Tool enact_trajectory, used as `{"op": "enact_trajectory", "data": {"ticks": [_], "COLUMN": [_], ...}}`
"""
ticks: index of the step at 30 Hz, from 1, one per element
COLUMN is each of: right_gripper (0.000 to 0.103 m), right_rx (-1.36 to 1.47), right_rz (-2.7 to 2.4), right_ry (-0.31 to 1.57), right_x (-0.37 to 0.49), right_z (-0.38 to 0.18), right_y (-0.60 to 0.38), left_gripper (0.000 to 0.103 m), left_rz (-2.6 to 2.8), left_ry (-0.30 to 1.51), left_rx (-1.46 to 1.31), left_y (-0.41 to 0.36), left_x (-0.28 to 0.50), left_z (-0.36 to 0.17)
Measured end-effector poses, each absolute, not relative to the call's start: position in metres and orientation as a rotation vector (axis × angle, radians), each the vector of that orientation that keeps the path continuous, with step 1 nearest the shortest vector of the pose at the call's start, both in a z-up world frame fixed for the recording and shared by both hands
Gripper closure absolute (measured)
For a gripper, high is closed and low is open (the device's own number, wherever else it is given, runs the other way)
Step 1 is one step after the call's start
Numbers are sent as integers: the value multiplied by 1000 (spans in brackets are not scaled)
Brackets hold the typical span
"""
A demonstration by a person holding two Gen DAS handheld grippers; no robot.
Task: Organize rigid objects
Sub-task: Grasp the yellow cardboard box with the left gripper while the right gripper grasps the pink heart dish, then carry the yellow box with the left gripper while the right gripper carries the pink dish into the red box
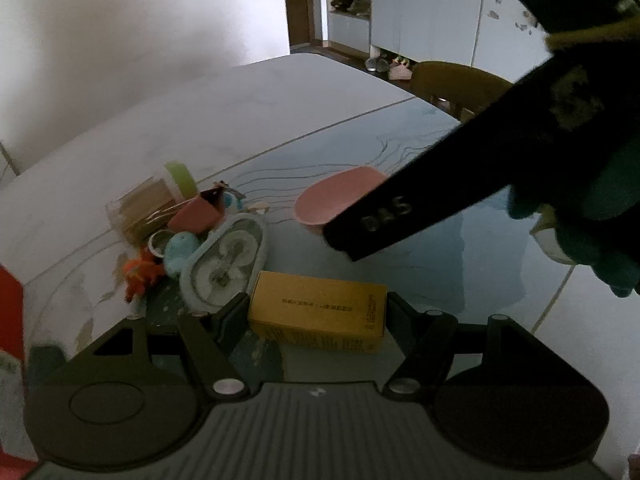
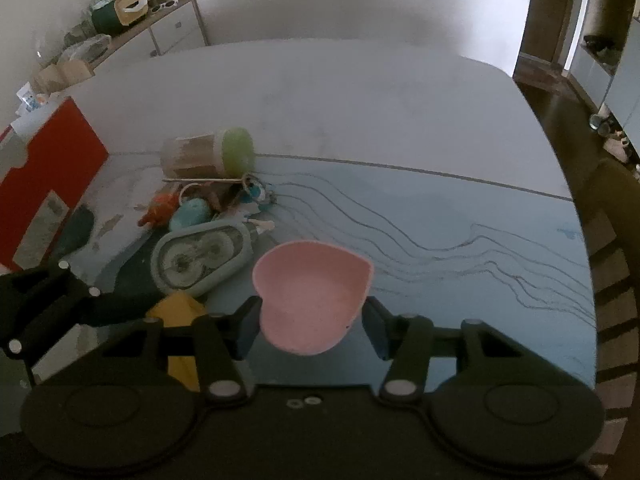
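The left gripper [image 1: 318,314] held a yellow box [image 1: 318,312] between its fingers, low over the table [image 1: 140,128]. The right gripper [image 2: 310,326] gripped a pink bowl [image 2: 312,296] by its sides. Farther left lay an oval blue case [image 2: 200,258], small toys and a green-lidded jar [image 2: 208,154].

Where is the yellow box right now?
In the left wrist view the yellow box lies on the table between the left jaws, just right of the oval container.
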State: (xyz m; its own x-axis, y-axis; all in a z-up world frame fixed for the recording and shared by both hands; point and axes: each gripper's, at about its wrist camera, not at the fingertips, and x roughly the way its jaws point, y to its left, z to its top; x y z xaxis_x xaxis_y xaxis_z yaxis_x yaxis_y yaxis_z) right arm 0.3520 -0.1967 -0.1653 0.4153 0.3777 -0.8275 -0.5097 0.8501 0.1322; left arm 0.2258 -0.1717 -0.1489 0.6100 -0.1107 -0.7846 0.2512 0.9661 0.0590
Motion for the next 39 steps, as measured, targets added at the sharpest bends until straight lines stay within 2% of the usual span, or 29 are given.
{"op": "enact_trajectory", "data": {"ticks": [17,39], "right_gripper": [50,50], "right_rx": [-142,-170], "right_rz": [599,698], "right_ry": [904,824], "right_x": [287,231], "right_z": [-104,-50], "right_y": [-185,-88], "left_gripper": [31,31], "left_rz": [-76,47], "left_ry": [828,760], "left_rx": [52,-5], "left_y": [-116,-4], "left_x": [176,134], "left_z": [-86,-28]}}
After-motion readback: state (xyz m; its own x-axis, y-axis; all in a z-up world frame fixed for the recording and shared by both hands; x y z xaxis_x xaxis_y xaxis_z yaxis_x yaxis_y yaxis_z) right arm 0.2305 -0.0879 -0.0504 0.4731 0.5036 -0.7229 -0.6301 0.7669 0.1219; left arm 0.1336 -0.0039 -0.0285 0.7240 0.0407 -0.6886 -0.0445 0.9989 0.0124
